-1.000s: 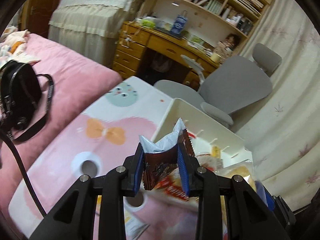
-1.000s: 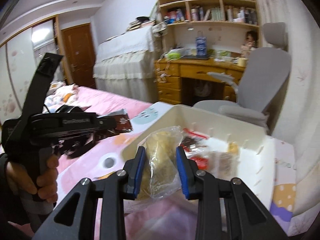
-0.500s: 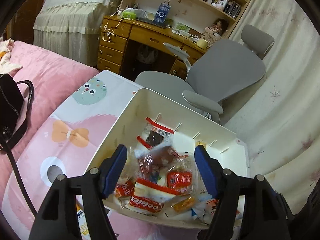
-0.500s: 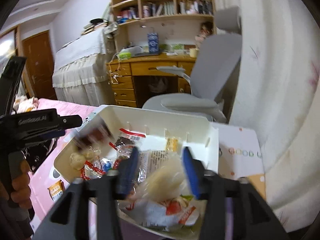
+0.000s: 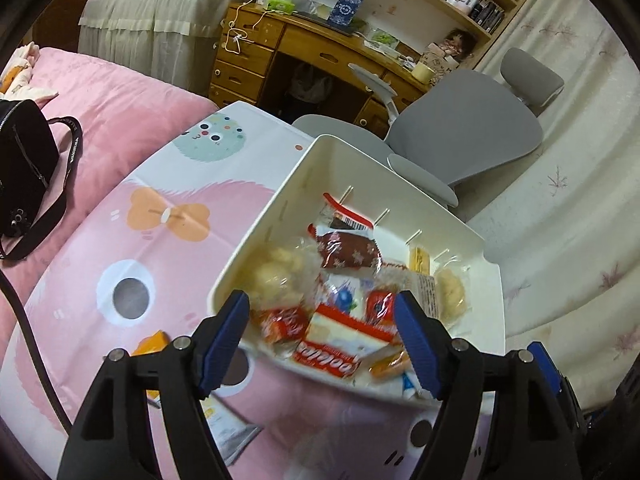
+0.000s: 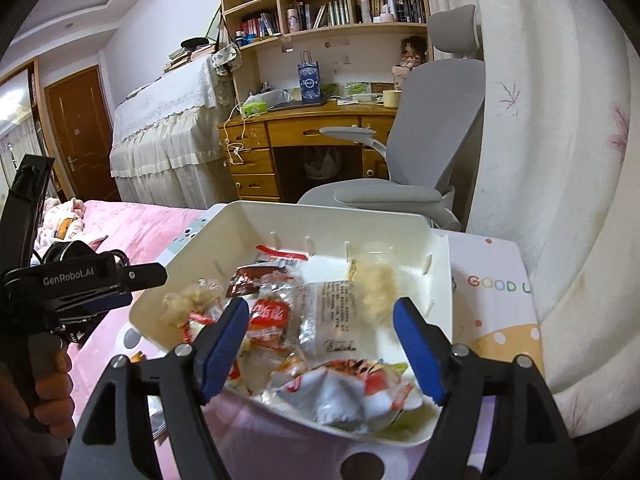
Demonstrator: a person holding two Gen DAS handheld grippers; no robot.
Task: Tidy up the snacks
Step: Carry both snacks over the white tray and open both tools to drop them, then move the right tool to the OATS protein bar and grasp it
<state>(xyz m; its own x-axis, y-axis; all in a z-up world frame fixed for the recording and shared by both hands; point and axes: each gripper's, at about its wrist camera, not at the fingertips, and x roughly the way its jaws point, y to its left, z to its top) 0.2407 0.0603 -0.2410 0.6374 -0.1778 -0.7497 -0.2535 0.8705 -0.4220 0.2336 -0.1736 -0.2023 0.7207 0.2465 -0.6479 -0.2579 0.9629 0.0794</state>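
A white plastic bin (image 5: 288, 184) stands on the cartoon-print table and holds several snack packets. A brown chocolate packet (image 5: 348, 250) lies on top at the back; a pale puffed snack bag (image 6: 376, 286) lies at the bin's right. My left gripper (image 5: 324, 328) is open and empty over the bin's near edge. My right gripper (image 6: 320, 344) is open and empty over the bin (image 6: 352, 220) too. The left gripper's body (image 6: 80, 284) shows at the left of the right wrist view.
Two loose packets (image 5: 150, 342) lie on the table (image 5: 160, 216) left of the bin. A black bag (image 5: 24, 172) sits on the pink bed at left. A grey office chair (image 5: 460, 136) and a wooden desk (image 5: 304, 48) stand behind the table.
Both grippers moved over the bin and opened. The left let go of the brown packet and the right let go of the pale snack bag; both now lie in the bin.
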